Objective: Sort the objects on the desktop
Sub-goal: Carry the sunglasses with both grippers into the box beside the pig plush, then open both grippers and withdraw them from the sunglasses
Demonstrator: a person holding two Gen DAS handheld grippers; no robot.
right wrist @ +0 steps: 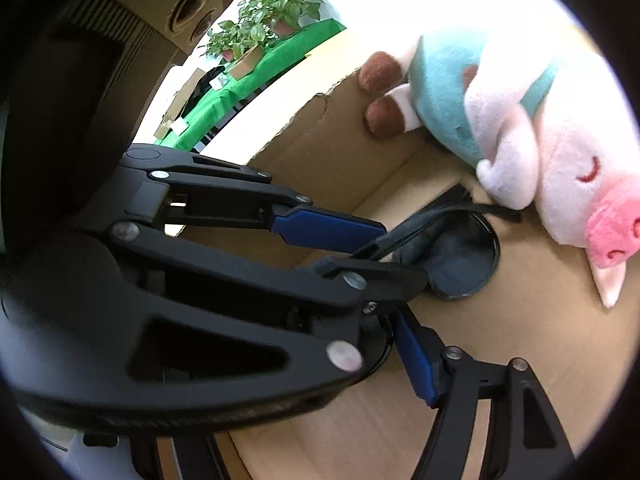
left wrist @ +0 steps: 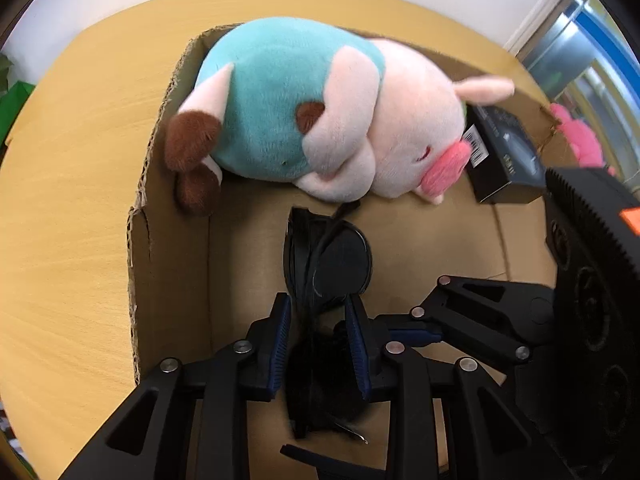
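- Low in the middle of the left wrist view, the left tool [left wrist: 318, 340] stands at a narrow gap with folded dark sunglasses [left wrist: 328, 264] between its blue pads; they look pinched, so it is judged to be holding them just over the floor of the cardboard box [left wrist: 176, 272].
- Should that hold be on the lens rim alone, the sunglasses could twist or slip out and land lens-down on the cardboard.
- At the right edge of that view the right tool [left wrist: 432, 334] reaches in, its fingers standing fairly wide with nothing between them.
- Seen from the right wrist view, the left tool's arm fills the left half and the right tool's blue pad [right wrist: 416, 356] lies very near it; the two tools could knock together and jar the sunglasses loose.
- An arm of the sunglasses runs up towards the plush pig [left wrist: 320, 108] in the upper middle; pulling away could snag the pig's foreleg and drag it.
- Against the box's right wall, the small black carton [left wrist: 504, 152] leans beside the pig's snout; a nudge to the pig might tip it.
- Outside the box lies only bare wooden table [left wrist: 72, 200], so a drop there would miss the sorting spot.
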